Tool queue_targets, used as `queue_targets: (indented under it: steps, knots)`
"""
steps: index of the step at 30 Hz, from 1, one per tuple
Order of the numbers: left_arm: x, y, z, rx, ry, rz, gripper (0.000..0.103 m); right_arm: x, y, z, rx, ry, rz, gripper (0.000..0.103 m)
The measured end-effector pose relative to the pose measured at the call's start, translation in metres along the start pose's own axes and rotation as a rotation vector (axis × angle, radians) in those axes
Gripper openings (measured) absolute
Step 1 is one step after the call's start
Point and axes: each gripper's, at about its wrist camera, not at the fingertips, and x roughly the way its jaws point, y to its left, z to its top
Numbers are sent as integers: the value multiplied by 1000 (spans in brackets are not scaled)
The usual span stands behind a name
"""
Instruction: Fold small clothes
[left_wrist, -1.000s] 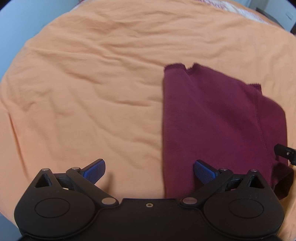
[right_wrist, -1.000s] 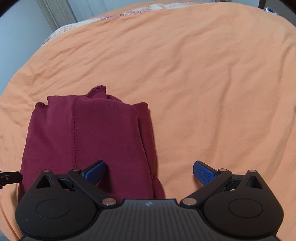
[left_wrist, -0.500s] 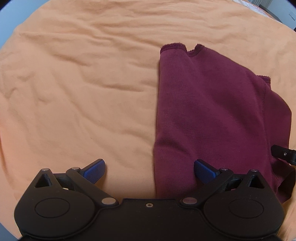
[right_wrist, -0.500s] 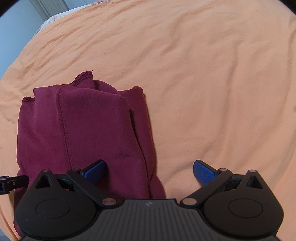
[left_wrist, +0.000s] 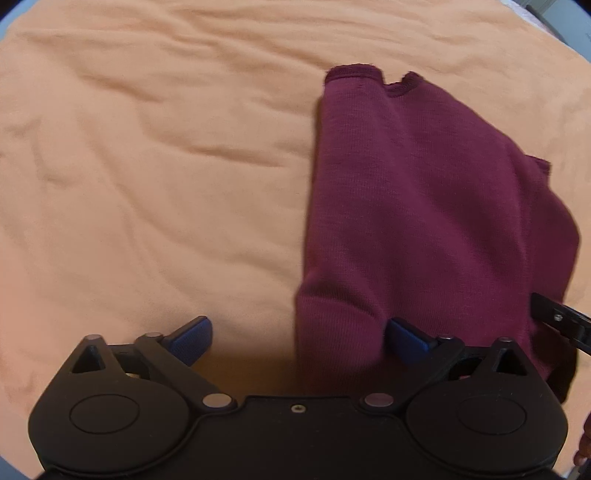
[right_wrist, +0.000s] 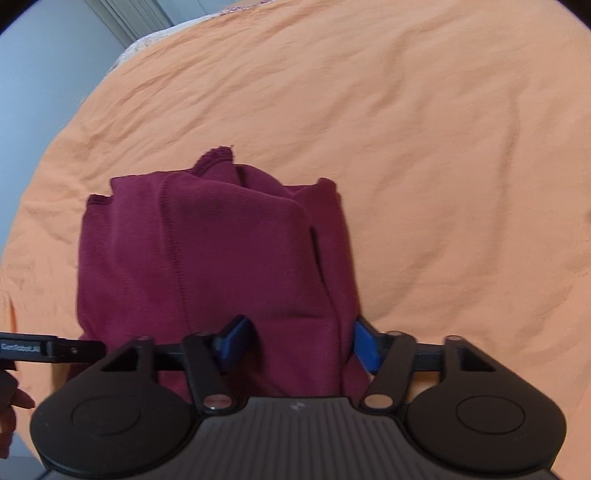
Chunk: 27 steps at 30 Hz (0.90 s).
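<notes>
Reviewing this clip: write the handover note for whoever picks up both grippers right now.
Left gripper: open, its right pad resting on the near-left corner of the maroon knit garment; nothing pinched.
Right gripper: jaws partly closed around the garment's near-right fold; whether the grip is firm cannot be told.
The garment lies on the orange bedsheet, already folded lengthwise into a narrow strip.
Left to do: close both grippers on the near edge, then probably fold it over toward the far hem.
</notes>
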Motion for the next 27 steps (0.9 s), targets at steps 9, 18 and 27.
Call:
queue_targets:
  steps: [9,18,27]
  knots:
    - [-14,-8,7,8,-10,-96,44,-12,13,1,-25,-13,-11,27]
    - [-58,-13,-9,27,-138,-93,23,-47,47,0,-97,-149,-12,15]
    - [-123,-8,3,103,-335,-63,22,-79,99,7,-208,-294,66,14]
